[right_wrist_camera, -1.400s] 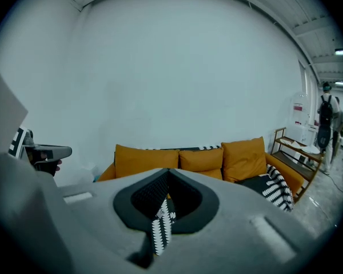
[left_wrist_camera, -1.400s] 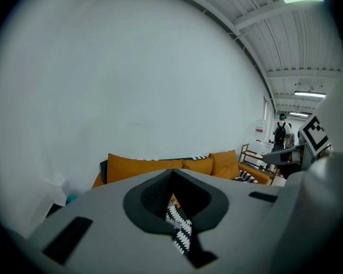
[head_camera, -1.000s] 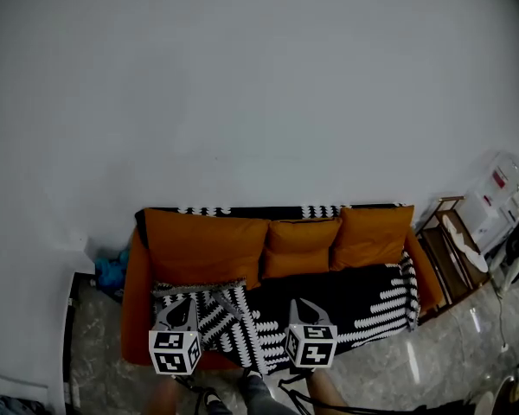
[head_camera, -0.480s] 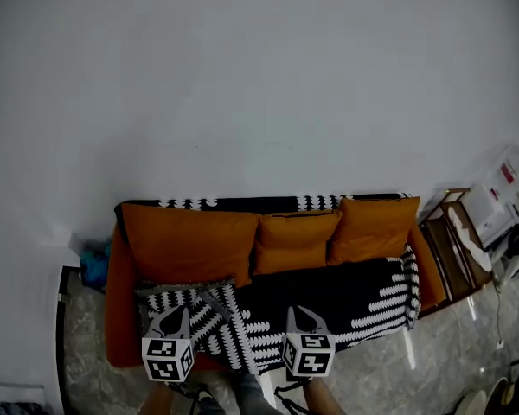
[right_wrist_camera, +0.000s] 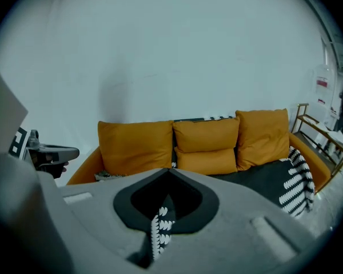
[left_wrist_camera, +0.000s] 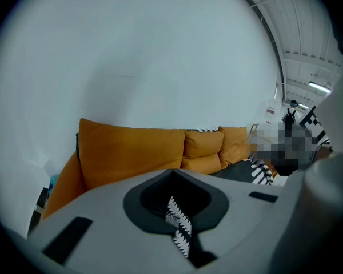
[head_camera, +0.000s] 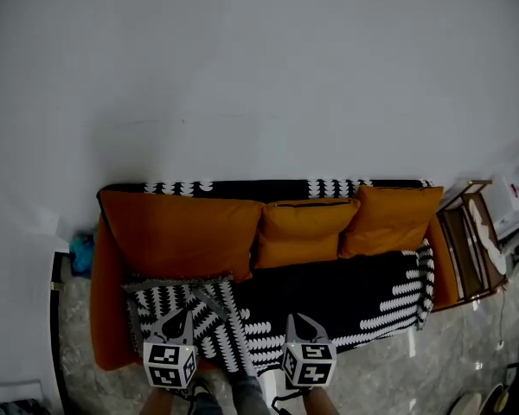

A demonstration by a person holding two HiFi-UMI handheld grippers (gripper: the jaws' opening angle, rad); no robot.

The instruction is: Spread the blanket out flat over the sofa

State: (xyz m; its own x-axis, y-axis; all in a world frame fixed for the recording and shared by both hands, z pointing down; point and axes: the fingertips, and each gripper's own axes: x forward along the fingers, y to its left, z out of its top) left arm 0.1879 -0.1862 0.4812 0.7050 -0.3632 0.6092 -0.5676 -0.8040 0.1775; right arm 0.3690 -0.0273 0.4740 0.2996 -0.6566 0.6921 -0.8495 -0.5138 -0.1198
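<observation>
The blanket [head_camera: 346,296], black with white marks, lies across the seat of the orange sofa [head_camera: 106,318]. It also shows as a strip along the top edge of the sofa's back, behind the three orange cushions [head_camera: 304,232], and it hangs over the sofa's right end. Near the left end of the seat it is bunched and folded, not flat. My left gripper [head_camera: 187,314] is at the front edge of the sofa, near the left front corner. Its jaws are closed tight on a bit of the blanket, and I can see a thin strip of the black and white cloth pinched between them. My right gripper [head_camera: 297,320] is at the front edge too, near the middle. Its jaws are also closed on the blanket's edge, with a strip of cloth caught between them. The two grippers are well apart, side by side. A white wall [head_camera: 242,76] is behind the sofa. A small rack [head_camera: 467,249] stands just beside the sofa's right end, on the shiny floor [head_camera: 389,366].
</observation>
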